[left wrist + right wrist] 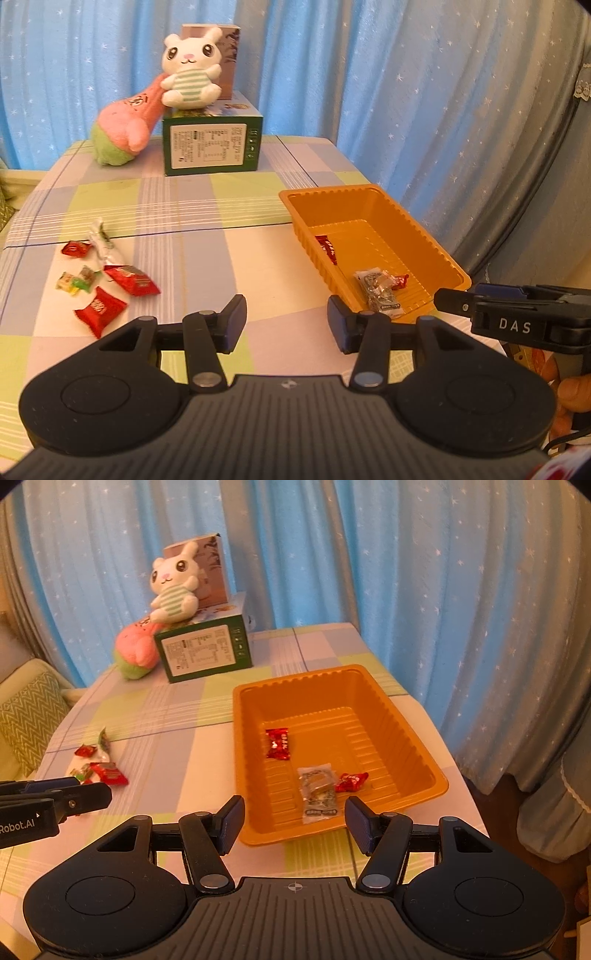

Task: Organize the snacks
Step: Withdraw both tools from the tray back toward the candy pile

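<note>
An orange plastic tray (436,254) (424,760) sits at the right of the checked table. It holds a red candy (277,743), a clear silver packet (318,790) and a small red candy (351,781). Several loose snacks lie at the left: red packets (99,309) (132,280), a red candy (75,249), a white-green wrapper (101,240) and a small green sweet (75,283). My left gripper (286,319) is open and empty above the table, between the snacks and the tray. My right gripper (293,821) is open and empty over the tray's near edge.
A green box (212,147) stands at the back with a white rabbit plush (190,70) on it and a pink-green plush (122,129) leaning beside. Blue curtains hang behind. The table edge (458,775) drops off just right of the tray. A cushion (29,716) is at far left.
</note>
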Demonstrator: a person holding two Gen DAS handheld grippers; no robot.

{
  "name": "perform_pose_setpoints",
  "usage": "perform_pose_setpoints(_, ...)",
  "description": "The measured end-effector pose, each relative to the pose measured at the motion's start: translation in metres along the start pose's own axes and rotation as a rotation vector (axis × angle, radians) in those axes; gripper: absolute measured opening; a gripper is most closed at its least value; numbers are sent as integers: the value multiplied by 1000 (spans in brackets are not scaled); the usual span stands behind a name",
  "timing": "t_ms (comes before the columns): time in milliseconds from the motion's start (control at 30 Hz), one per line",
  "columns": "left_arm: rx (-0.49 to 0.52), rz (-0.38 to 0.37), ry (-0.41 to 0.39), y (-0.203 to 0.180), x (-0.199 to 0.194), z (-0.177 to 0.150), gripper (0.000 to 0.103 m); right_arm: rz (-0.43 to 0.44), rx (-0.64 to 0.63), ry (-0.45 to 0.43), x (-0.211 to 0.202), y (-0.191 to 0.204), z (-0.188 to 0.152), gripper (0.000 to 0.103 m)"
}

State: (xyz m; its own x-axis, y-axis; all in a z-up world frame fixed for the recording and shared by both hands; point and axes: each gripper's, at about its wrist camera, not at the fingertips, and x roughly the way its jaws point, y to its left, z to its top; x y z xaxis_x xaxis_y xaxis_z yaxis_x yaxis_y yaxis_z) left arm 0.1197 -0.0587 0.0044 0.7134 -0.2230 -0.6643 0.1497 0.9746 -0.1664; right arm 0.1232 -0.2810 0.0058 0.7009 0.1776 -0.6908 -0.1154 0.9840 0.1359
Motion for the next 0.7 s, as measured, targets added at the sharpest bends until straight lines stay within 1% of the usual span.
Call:
perform_pose_setpoints(433, -12, 40, -35, 25, -37, -6, 45, 20, -56, -25, -15, 34, 5, 60)
perform_pose_setpoints(700, -31, 94, -41, 56, -55, -16, 45, 62, -77, -21, -11, 60, 4, 60)
